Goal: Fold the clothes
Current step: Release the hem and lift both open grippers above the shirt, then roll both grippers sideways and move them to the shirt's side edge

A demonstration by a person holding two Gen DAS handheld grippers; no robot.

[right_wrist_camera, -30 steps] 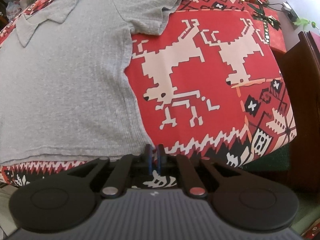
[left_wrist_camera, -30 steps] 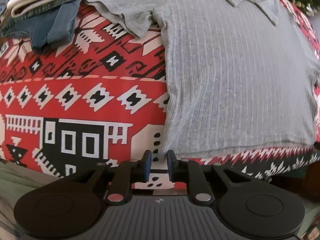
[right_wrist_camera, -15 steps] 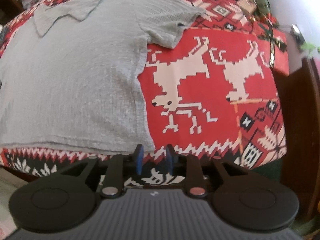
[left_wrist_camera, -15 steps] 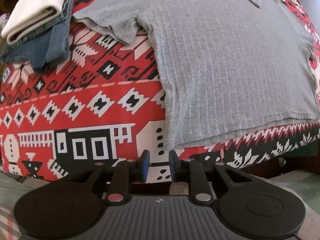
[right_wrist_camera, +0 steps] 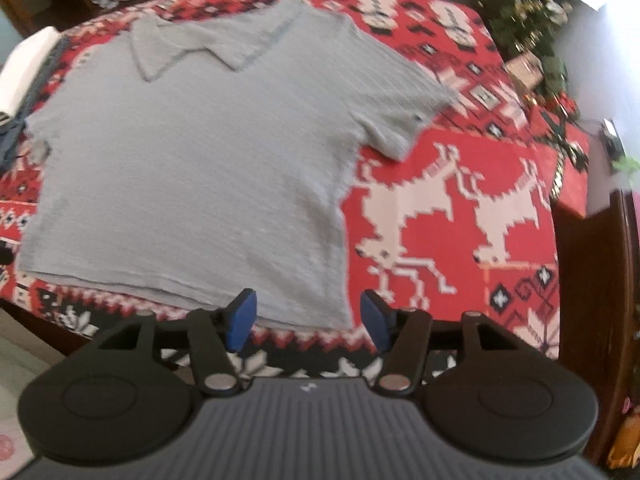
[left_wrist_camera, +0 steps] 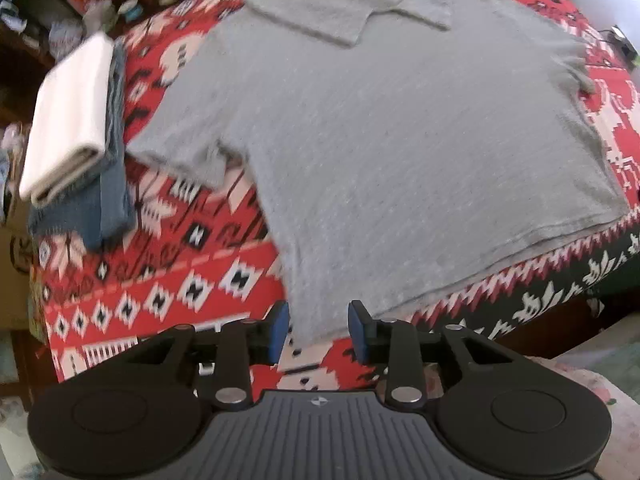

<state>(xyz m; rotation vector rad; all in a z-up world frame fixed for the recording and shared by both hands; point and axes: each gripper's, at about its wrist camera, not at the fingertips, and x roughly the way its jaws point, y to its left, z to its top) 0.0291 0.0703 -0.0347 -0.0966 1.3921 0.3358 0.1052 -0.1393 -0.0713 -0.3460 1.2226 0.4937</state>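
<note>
Hovering wide apart: left tool point(left_wrist_camera: 316, 330), right tool point(right_wrist_camera: 306, 320) | lying flat ahead: grey shirt point(left_wrist_camera: 400, 140); hem corners between fingers | left-ahead: folded stack point(left_wrist_camera: 76, 132)

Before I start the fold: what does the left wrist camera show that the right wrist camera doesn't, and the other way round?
Left wrist only: the open left gripper near the shirt's bottom left corner, and the full folded stack, white piece on blue denim, left of the shirt.

Right wrist only: the open right gripper near the bottom right corner, the white deer pattern, and a dark wooden edge on the right.

Both: the grey collared shirt lying flat on the red patterned cloth, held by neither set of jaws.
</note>
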